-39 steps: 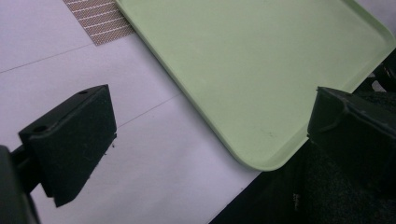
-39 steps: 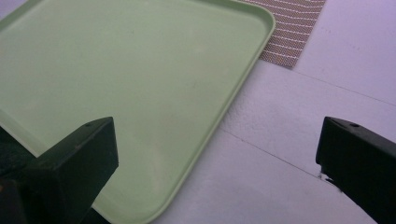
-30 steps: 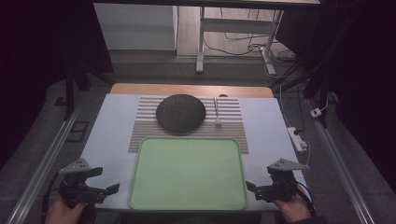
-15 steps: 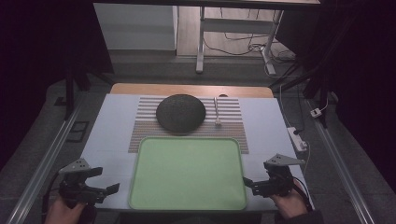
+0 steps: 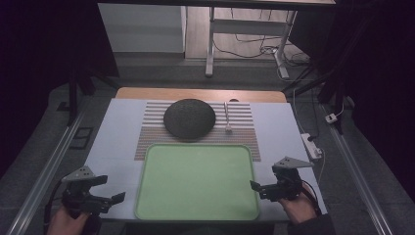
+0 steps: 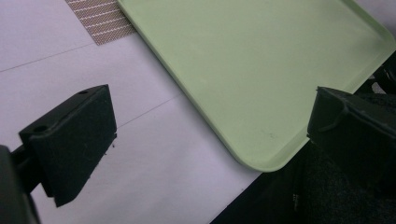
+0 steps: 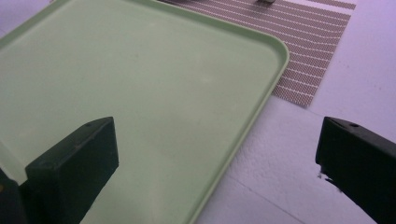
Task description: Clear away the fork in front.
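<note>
From the high view, I see my left gripper (image 5: 110, 202) low beside the green tray (image 5: 195, 180), jaws spread and empty; the tray lies just to its right. My right gripper (image 5: 259, 189) sits at the tray's other edge, also spread wide, holding nothing.

In the left gripper view, the tray's near corner lies between the jaws (closer to the right one), over white table (image 6: 154, 168).

In the right gripper view, the tray's edge runs between the jaws, with the striped mat (image 7: 303, 42) ahead.
</note>
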Available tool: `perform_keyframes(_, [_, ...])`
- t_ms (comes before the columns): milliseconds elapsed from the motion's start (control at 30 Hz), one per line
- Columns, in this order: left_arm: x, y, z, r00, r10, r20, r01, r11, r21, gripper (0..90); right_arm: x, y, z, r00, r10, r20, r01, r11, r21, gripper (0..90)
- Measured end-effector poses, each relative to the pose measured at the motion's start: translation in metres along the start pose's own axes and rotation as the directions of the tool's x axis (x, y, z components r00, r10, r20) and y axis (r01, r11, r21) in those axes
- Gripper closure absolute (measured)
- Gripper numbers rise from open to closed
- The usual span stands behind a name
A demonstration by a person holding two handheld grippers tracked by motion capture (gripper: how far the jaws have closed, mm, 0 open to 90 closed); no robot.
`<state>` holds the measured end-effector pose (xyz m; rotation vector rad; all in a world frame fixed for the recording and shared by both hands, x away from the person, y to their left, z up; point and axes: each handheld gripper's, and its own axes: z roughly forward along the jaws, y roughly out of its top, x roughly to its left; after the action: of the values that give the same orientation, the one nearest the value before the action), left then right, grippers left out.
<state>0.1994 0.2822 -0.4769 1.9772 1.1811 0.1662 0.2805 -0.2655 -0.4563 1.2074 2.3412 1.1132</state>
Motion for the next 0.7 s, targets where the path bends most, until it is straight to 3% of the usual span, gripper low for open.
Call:
perform_keyframes(433, [0.0, 0.0, 0.0, 1.0, 0.001, -0.001, -0.001, 1.0, 0.001, 1.4, 0.001, 0.015, 0.019, 0.9993, -0.035, -0.009, 0.035, 0.999, 0.002, 0.2])
perform_keyframes(700, [0.0, 0.0, 0.0, 1.0, 0.001, -0.001, -0.001, 1.0, 0.002, 1.4, -0.004, 0.025, 0.032, 0.9997, -0.023, -0.008, 0.023, 1.0, 0.009, 0.2])
